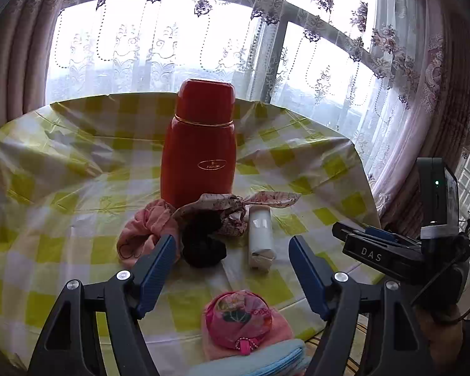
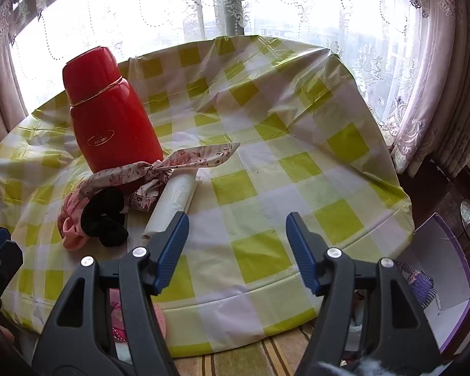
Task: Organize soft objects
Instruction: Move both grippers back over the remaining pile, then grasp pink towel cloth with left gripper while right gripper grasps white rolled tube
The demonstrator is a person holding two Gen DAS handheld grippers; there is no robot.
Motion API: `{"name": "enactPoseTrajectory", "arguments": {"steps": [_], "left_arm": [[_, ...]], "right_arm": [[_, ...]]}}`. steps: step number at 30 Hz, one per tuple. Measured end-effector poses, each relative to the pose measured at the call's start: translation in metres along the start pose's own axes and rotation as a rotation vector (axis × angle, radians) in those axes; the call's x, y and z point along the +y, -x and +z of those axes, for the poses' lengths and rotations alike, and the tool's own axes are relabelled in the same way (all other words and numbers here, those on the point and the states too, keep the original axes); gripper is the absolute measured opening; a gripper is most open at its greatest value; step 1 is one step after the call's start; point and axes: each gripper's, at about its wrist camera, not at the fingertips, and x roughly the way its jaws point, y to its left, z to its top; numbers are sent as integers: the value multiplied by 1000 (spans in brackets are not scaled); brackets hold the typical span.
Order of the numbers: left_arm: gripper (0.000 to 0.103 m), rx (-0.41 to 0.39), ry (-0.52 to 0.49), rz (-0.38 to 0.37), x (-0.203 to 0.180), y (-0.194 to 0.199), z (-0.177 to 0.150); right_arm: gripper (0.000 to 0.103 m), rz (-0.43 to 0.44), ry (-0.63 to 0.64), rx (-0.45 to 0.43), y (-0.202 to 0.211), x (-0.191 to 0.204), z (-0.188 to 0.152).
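A pink scrunchie (image 1: 141,232) (image 2: 70,219), a black scrunchie (image 1: 202,244) (image 2: 105,216) and a floral pink hair band (image 1: 235,206) (image 2: 172,163) lie bunched in front of a red thermos. A pink embroidered pouch (image 1: 241,316) rests on pink and light blue cloths (image 1: 260,363) at the table's near edge. My left gripper (image 1: 232,263) is open and empty, just short of the black scrunchie and above the pouch. My right gripper (image 2: 235,247) is open and empty over the checked cloth, to the right of the scrunchies; its body shows in the left wrist view (image 1: 391,250).
A tall red thermos (image 1: 200,144) (image 2: 109,116) stands behind the scrunchies. A white plastic roll (image 1: 260,238) (image 2: 172,206) lies right of them. The round table wears a yellow checked cover (image 2: 266,172). An open purple-edged box (image 2: 445,269) sits on the floor right. Curtains hang behind.
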Motion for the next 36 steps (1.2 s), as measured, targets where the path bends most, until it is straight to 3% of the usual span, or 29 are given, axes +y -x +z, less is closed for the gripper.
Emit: {"name": "enactPoseTrajectory", "arguments": {"steps": [4, 13, 22, 28, 29, 31, 34, 36], "left_arm": [[75, 33, 56, 39, 31, -9, 2], [75, 151, 171, 115, 88, -50, 11], [75, 293, 308, 75, 127, -127, 15], [74, 374, 273, 61, 121, -161, 1], [69, 369, 234, 69, 115, -161, 0], [49, 377, 180, 60, 104, -161, -2], [33, 358, 124, 68, 92, -155, -5], [29, 338, 122, 81, 90, -148, -8]], "right_arm": [[73, 18, 43, 6, -8, 16, 1], [74, 79, 71, 107, -48, 37, 4], [76, 111, 81, 196, -84, 47, 11], [77, 130, 89, 249, -105, 54, 14], [77, 132, 91, 252, -108, 55, 15], [77, 134, 99, 257, -112, 59, 16], [77, 133, 108, 259, -117, 64, 16], [77, 130, 115, 263, -119, 66, 13]]}}
